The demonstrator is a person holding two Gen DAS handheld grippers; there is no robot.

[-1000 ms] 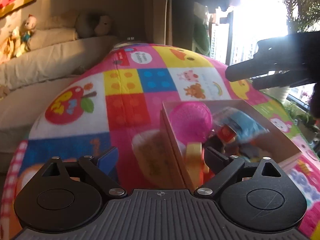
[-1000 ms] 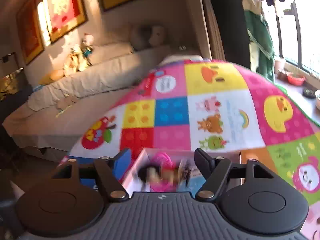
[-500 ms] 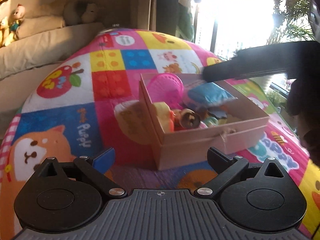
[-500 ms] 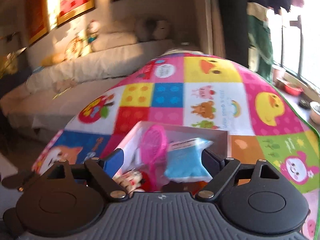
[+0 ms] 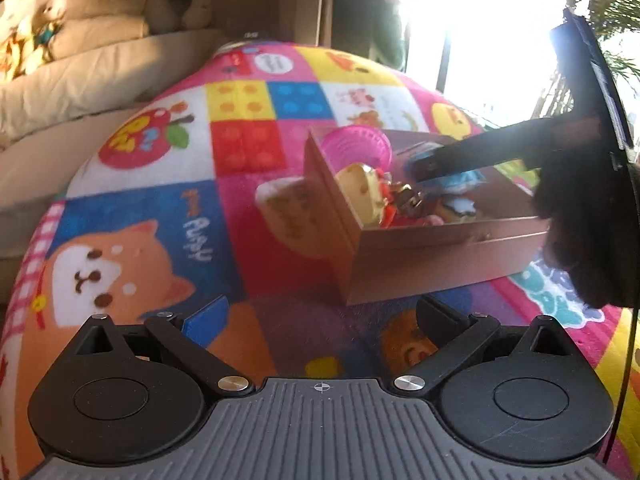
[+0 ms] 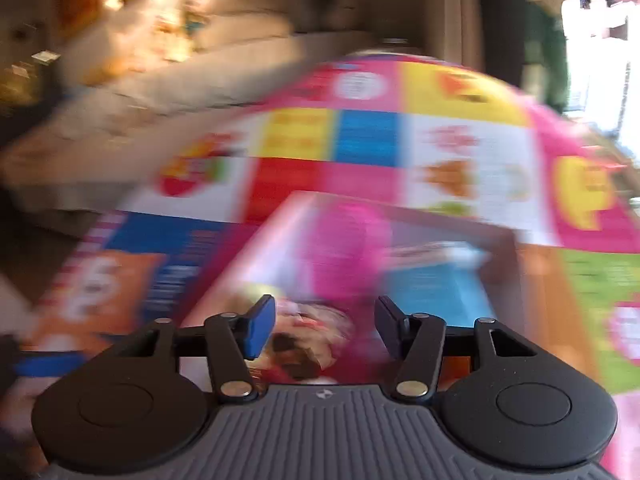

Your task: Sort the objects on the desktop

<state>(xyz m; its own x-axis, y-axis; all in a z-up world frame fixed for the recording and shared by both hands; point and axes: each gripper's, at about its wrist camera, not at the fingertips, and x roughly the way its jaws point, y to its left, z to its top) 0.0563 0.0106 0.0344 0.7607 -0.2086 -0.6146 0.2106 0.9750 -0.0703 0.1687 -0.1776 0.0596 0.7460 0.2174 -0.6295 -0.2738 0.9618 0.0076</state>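
A brown cardboard box [image 5: 440, 256] stands on the colourful play mat [image 5: 240, 200]. It holds a pink round mesh thing [image 5: 358, 146], a yellow toy [image 5: 358, 190], a blue packet [image 5: 464, 180] and small figures. My left gripper [image 5: 320, 312] hovers over the mat in front of the box, its jaws opening wide and empty. My right gripper [image 5: 424, 166] reaches into the box from the right. In the blurred right wrist view its jaws [image 6: 324, 320] are closing, with a small brown-and-red toy [image 6: 308, 332] between them; the pads do not visibly press on it.
A pale sofa [image 5: 100, 76] with cushions and a stuffed doll [image 5: 48, 20] runs behind the mat on the left. A bright window [image 5: 480, 40] with plants glares at the right. A dark-sleeved hand [image 5: 580, 220] holds the right gripper beside the box.
My left gripper drew back from the box and opened wider, so the whole box shows. My right gripper dropped into the box and its fingers came closer together.
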